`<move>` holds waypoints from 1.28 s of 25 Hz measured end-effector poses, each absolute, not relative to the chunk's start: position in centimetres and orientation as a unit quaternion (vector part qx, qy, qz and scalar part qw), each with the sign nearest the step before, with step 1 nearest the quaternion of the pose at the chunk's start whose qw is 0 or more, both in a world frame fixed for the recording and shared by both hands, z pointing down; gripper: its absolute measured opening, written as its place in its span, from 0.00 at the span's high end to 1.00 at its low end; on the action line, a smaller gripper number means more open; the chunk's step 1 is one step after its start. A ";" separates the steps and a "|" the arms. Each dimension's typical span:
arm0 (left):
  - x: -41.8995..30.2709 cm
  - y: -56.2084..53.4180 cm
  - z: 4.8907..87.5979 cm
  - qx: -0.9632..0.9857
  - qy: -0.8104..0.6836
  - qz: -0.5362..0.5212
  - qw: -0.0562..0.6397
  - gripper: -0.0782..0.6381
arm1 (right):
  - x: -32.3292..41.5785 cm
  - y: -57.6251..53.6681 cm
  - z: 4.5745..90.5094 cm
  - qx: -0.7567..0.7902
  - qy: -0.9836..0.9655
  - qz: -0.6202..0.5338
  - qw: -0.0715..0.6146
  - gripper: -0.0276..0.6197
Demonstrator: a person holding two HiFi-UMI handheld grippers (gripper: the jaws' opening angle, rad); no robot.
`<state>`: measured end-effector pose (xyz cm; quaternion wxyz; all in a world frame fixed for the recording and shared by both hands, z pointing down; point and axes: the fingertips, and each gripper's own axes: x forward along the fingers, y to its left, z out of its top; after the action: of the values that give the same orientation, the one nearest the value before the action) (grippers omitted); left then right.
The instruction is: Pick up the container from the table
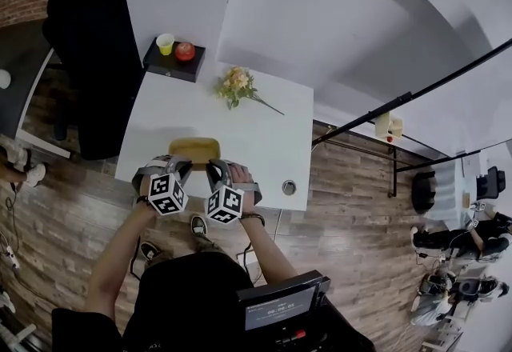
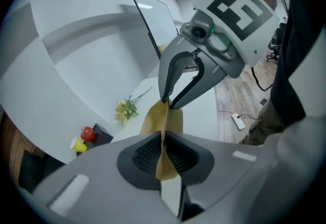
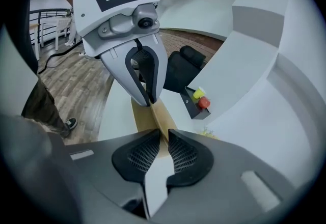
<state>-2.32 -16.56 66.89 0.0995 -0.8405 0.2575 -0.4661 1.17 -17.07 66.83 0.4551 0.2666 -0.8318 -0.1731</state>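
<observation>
Container (image 1: 194, 149): tan, shallow, thin-walled tray at the near edge of the white table (image 1: 264, 142). Probably light, slightly flexible and easily crushed. Hold: near rim, left gripper (image 2: 164, 149) and right gripper (image 3: 162, 149) both clamped on it, side by side.
</observation>
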 end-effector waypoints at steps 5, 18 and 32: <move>-3.1 -17.0 62.9 -0.836 0.282 -0.452 0.132 0.85 | 0.5 -17.2 62.8 0.289 -0.832 -0.197 0.430 0.86; -3.6 -16.5 50.6 -0.810 0.362 -0.391 0.243 0.87 | -1.3 -15.7 50.3 0.344 -0.815 -0.307 0.352 0.94; -5.0 -14.8 42.5 -0.891 0.417 -0.126 0.129 0.87 | 1.4 -13.2 42.2 0.366 -0.927 -0.063 0.054 0.93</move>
<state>-5.01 -14.85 42.51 0.1292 -0.8907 0.4172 -0.1260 1.38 -13.16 42.21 0.0545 0.3661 -0.9269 -0.0627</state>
